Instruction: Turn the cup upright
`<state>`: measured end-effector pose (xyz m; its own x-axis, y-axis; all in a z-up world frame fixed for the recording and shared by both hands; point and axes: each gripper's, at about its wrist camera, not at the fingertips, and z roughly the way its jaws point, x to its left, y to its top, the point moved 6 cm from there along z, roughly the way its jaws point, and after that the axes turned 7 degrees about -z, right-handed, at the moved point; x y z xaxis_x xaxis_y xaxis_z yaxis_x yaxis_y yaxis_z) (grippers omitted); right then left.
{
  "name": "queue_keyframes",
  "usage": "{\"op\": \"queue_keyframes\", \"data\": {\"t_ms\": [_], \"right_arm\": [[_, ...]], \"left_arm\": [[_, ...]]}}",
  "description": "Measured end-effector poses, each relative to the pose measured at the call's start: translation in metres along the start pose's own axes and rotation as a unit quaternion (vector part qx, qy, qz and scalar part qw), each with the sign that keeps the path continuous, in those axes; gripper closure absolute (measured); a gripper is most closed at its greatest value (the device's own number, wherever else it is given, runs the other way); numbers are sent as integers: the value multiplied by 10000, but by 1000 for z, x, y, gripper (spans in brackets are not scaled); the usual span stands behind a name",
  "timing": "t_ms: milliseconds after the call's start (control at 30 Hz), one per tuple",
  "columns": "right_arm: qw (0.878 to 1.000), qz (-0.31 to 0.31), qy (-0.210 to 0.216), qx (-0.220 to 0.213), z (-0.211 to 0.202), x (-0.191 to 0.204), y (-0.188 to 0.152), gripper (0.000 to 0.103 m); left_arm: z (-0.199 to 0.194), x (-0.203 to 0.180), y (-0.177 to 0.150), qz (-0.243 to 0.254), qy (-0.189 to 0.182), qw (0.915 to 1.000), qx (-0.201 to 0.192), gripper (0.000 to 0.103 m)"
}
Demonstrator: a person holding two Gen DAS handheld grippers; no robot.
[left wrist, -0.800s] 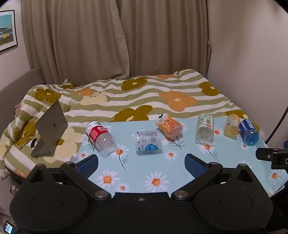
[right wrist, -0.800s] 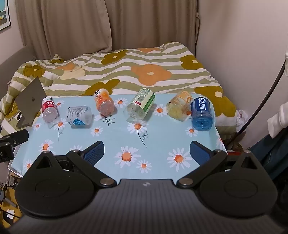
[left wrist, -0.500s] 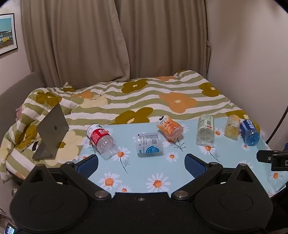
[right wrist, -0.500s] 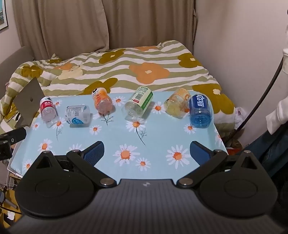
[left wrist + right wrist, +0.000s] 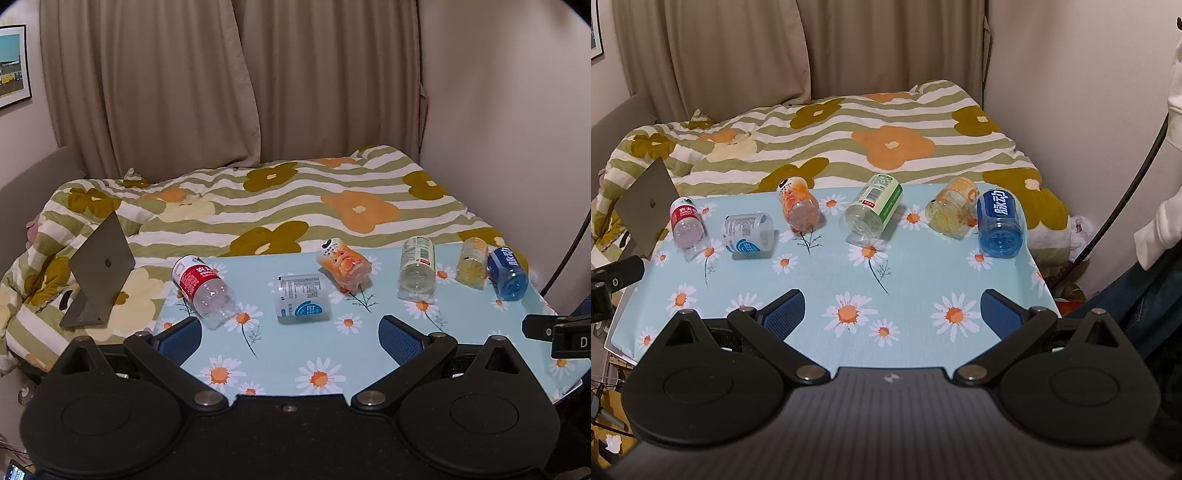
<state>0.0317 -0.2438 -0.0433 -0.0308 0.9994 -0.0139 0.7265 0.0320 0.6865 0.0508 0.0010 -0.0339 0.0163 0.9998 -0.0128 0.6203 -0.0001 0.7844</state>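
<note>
Several plastic cups cut from bottles lie on their sides in a row on the daisy-print table (image 5: 288, 354): red-label cup (image 5: 203, 290), white and blue cup (image 5: 303, 298), orange cup (image 5: 345, 264), green-label cup (image 5: 417, 267), yellow cup (image 5: 472, 261) and blue cup (image 5: 506, 272). The right wrist view shows the same row: red (image 5: 686, 226), white and blue (image 5: 749, 233), orange (image 5: 798, 205), green (image 5: 873, 209), yellow (image 5: 953, 206), blue (image 5: 999, 223). My left gripper (image 5: 290, 336) and right gripper (image 5: 892, 312) are both open and empty, near the table's front edge.
A bed with a striped flower quilt (image 5: 295, 199) lies behind the table. A grey laptop (image 5: 98, 269) stands on it at the left. Curtains and a wall are behind. A dark cable (image 5: 1126, 199) and a person's clothing are at the right.
Both grippers have pulled back and risen slightly, so the table and cups sit lower and smaller in view. Nothing on the table has moved.
</note>
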Motion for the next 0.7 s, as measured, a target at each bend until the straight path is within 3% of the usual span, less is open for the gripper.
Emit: {"op": "queue_keyframes", "data": {"t_ms": [700], "right_arm": [[10000, -66, -35, 41, 1, 2, -8, 0]], "left_arm": [[4, 2, 0, -60, -71, 9999, 79, 0]]}}
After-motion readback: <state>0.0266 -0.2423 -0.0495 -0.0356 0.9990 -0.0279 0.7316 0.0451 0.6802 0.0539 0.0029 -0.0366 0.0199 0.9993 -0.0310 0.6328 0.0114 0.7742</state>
